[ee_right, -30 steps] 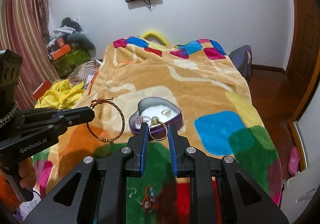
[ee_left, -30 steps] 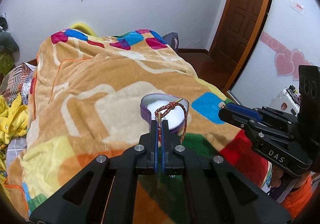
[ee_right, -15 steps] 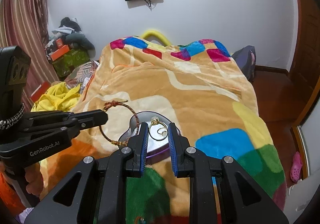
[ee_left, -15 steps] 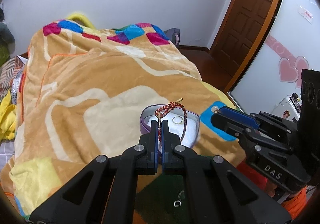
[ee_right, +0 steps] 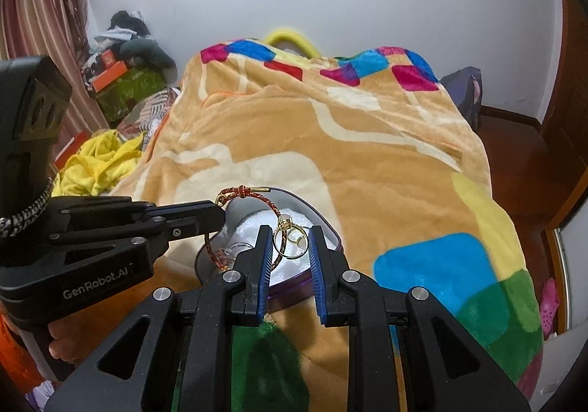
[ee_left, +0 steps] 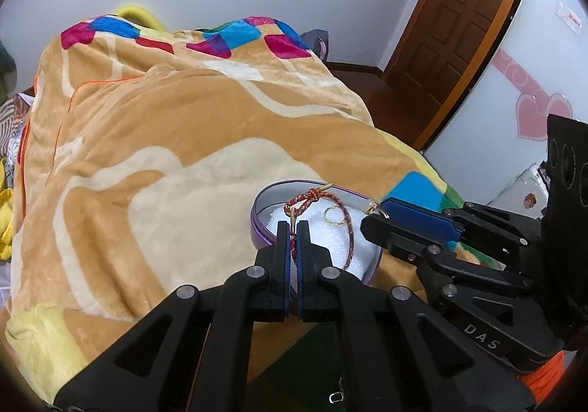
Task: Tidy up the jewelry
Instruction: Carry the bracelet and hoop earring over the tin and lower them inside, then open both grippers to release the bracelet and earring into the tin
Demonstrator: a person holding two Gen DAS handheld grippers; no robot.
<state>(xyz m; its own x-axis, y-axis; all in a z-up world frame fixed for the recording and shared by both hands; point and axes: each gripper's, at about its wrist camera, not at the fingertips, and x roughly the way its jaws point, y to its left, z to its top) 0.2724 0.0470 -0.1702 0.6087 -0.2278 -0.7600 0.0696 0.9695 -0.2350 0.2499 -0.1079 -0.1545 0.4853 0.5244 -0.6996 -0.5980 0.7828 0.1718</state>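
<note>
The left tool (ee_left: 293,228) is clamped on a red braided cord bracelet (ee_left: 332,217), its loop hanging over the purple heart-shaped tin with white padding (ee_left: 257,224). The right tool (ee_right: 290,239) pinches a thin gold ring (ee_right: 288,241) upright above that tin, right alongside. All on a bed's orange patchwork blanket (ee_left: 165,140); brown wooden door (ee_left: 463,15) behind.

**Black Linkage Grippers with Blue Finger Pads**

The left gripper (ee_left: 293,228) and right gripper (ee_right: 290,243) are built from black angular link arms joined by round silver screws. Each finger is lined with a blue pad (ee_right: 265,265). "GenRobot.AI" is printed in grey on the left body, "DAS" on the right. A black-and-white braided cable (ee_right: 27,208) is seen. Orange clothing, possibly a sleeve (ee_left: 544,375), is glimpsed.
</note>
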